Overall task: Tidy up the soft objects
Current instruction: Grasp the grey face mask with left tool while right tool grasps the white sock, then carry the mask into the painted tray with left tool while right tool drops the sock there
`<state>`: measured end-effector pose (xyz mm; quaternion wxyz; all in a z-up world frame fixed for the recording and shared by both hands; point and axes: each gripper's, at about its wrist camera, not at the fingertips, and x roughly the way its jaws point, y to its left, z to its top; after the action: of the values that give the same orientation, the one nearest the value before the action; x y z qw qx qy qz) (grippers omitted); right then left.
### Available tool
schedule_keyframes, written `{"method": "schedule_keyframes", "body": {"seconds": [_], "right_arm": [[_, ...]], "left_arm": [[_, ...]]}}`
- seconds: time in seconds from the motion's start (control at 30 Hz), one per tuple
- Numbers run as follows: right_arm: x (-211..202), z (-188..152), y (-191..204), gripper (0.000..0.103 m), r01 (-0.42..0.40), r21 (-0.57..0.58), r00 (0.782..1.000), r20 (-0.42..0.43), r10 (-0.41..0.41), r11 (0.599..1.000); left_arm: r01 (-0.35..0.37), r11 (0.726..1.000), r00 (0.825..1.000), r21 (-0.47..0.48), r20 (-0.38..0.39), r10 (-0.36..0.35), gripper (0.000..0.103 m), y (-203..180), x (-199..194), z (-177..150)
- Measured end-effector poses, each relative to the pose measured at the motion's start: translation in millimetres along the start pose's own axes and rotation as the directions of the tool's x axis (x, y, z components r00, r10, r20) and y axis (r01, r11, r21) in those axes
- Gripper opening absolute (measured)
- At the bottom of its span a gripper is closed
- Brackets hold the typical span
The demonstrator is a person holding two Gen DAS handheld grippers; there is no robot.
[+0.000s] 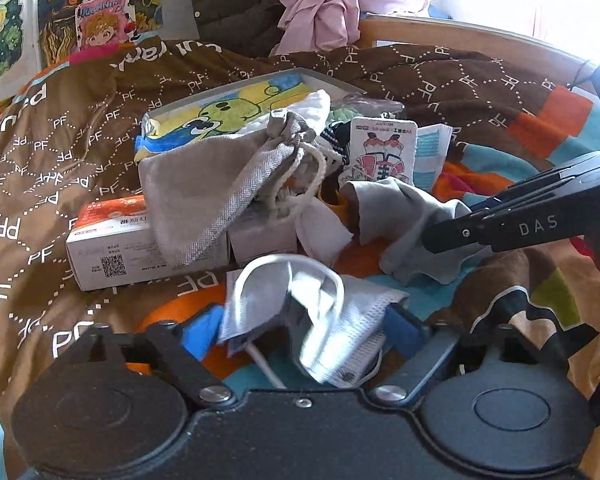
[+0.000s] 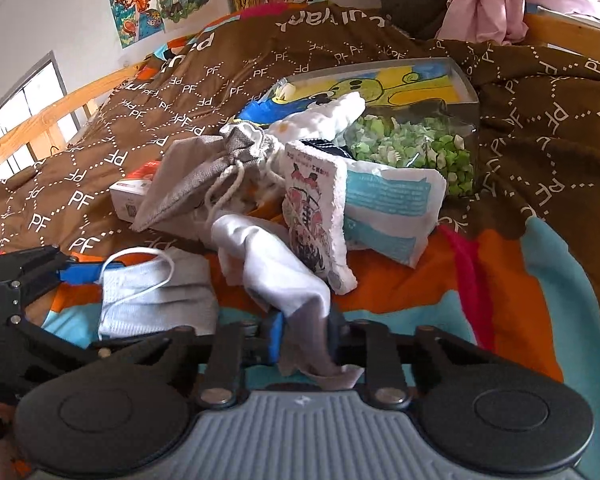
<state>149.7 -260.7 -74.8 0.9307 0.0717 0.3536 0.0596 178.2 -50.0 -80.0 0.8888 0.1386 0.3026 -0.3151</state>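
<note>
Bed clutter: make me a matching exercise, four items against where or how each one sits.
Items:
1. face mask
2. grey cloth
3. drawstring pouch
4. bag of green pieces

Places:
A. draped over the white carton
B. clamped in the right gripper
C. lying between the left gripper's spread fingers
D. against the cartoon box at the back

Pairs: 1-C, 2-B, 3-A, 4-D
</note>
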Motion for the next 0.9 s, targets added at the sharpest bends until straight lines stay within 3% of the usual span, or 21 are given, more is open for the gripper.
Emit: {"method": "schedule_keyframes", "body": {"seconds": [0.03, 0.1, 0.23, 0.3, 0.33, 0.5, 0.9], "right_arm": [[-0.4, -0.2, 0.2, 0.018, 0.001, 0.003, 1.000, 0.000, -0.001, 1.000], [-0.9, -0.4, 0.3, 0.015, 0.002, 0.005, 1.000, -0.001, -0.002, 1.000], [-1.9, -1.4, 3.2, 0.010, 0.001, -0.012, 1.000, 0.001, -0.001, 1.000], [-2.1, -1.8, 5.2, 0.009, -0.001, -0.020, 1.000, 0.002, 0.001, 1.000], [-2.4, -1.8, 6.1, 0.008, -0.001, -0.024, 1.000, 0.004, 0.001, 1.000], [-8.5, -2.4, 10.5, 0.005, -0.014, -0.044, 0.999, 0.035, 0.015, 0.999], [-46.1, 5.7, 10.4, 0.003, -0.077, -0.023, 0.978, 0.191, 0.080, 0.997]], "left_arm": [[0.003, 1.000, 1.000, -0.013, -0.006, -0.003, 0.078, 1.4, 0.5, 0.5], [0.003, 0.999, 1.000, -0.039, -0.009, -0.004, 0.061, 4.0, 0.6, 1.7], [-0.017, 0.998, 1.000, -0.056, -0.022, 0.016, 0.039, 5.9, 1.4, 4.3], [-0.016, 0.996, 1.000, -0.090, -0.028, 0.014, 0.017, 8.4, 1.9, 4.8], [-0.012, 0.995, 1.000, -0.102, -0.026, 0.010, 0.014, 9.2, 1.6, 5.1], [-0.052, 0.990, 0.998, -0.131, 0.011, 0.054, 0.006, 5.3, -6.2, 11.4], [-0.103, 0.966, 0.989, -0.237, 0.079, 0.125, 0.005, -9.9, -47.4, 24.1]]}}
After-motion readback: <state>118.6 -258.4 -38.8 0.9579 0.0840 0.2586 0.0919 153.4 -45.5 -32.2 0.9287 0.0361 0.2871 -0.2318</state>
